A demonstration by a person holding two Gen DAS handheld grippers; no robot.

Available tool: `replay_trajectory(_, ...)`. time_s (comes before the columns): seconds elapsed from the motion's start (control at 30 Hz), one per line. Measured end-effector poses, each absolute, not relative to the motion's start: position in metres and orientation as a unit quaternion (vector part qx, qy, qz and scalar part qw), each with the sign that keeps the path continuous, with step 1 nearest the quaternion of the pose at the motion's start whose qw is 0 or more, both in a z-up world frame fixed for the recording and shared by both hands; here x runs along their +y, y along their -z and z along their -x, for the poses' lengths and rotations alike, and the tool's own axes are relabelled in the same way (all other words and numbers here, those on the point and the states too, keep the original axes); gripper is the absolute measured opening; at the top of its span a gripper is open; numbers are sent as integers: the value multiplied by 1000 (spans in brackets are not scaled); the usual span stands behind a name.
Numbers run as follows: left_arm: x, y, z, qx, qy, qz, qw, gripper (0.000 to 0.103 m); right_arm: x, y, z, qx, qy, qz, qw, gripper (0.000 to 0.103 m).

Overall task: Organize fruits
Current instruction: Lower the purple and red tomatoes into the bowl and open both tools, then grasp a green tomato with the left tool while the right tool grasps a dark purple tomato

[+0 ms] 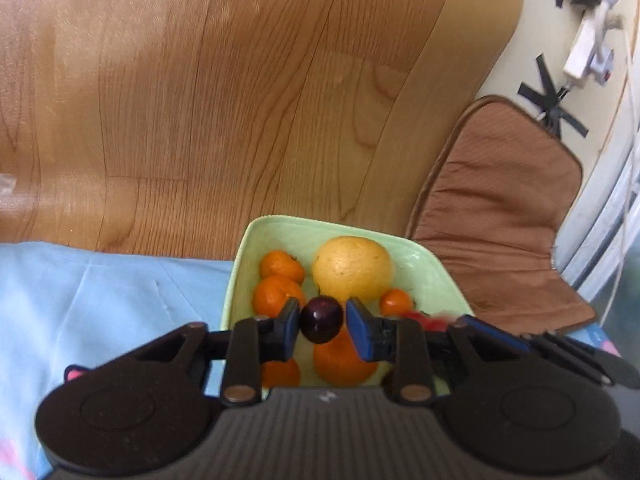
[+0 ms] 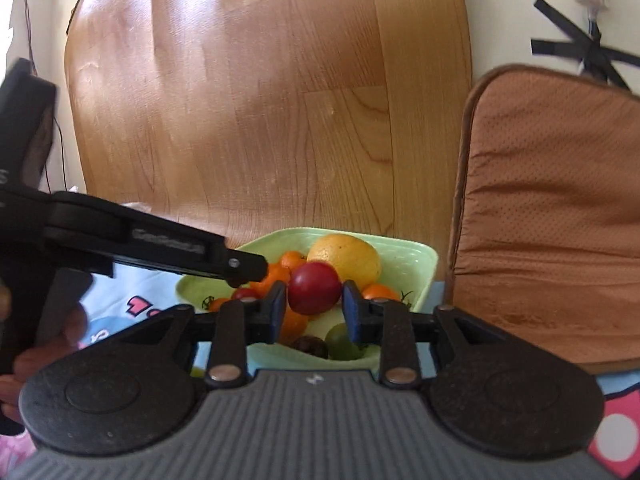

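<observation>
A pale green dish point(image 1: 436, 268) holds a large yellow citrus point(image 1: 352, 268), several small oranges point(image 1: 276, 296) and other fruit. My left gripper point(image 1: 322, 320) is shut on a dark purple grape point(image 1: 321, 320) just above the dish. My right gripper point(image 2: 314, 294) is shut on a red plum-like fruit point(image 2: 314, 288) over the same dish point(image 2: 416, 264). In the right wrist view a green grape point(image 2: 340, 340) and a dark fruit point(image 2: 308, 346) lie in the dish's near part. The left gripper's arm point(image 2: 160, 240) crosses from the left.
The dish stands on a light blue patterned cloth point(image 1: 100, 288) over a wooden table point(image 1: 240, 100). A brown cushioned chair point(image 1: 500, 220) stands close to the right of the dish. A power strip and cables point(image 1: 588, 48) lie on the floor beyond.
</observation>
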State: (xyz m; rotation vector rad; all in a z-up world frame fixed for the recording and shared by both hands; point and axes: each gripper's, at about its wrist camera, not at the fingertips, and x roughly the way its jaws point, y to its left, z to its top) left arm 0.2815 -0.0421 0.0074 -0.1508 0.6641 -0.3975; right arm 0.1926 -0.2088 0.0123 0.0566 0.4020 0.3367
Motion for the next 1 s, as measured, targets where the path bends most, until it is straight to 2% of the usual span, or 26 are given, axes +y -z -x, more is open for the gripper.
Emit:
replay_trajectory(0.03,-42,-6,-281,322,195,76,923,36,-210,-10,-191,199,-164,-29,966,55)
replay_trajectory(0.23,-19,-19,-244,292,200,89,931,37,-218,-26,-171,166,-178,-36,969,55)
replay_trajectory(0.27,-13,-22,-234,285,203,84,933,37,-221,-31,-165,166,-186,-44,967,53)
replay_trajectory(0.3,-8,-23,-222,279,206,75,935,37,-222,-35,-159,169,-197,-50,965,46)
replay_trajectory(0.37,-5,-18,-202,279,212,52,935,37,-225,-37,-148,189,-216,-58,956,38)
replay_trajectory(0.5,-24,6,-187,300,212,-24,930,41,-218,-23,-143,246,-225,-56,941,31)
replay_trajectory(0.6,-40,20,-190,311,211,-70,924,42,-215,-17,-149,272,-223,-78,933,31)
replay_trajectory(0.7,-48,31,-195,328,204,-91,918,36,-212,-16,-158,288,-224,-102,925,33)
replay_trajectory(0.73,-46,30,-194,331,211,-83,916,26,-212,-15,-160,292,-225,-109,923,33)
replay_trajectory(0.93,-22,26,-172,333,213,-66,916,25,-198,-6,-181,319,-231,-133,910,33)
replay_trajectory(1.0,-15,27,-162,335,212,-66,916,25,-188,-3,-187,324,-216,-118,914,37)
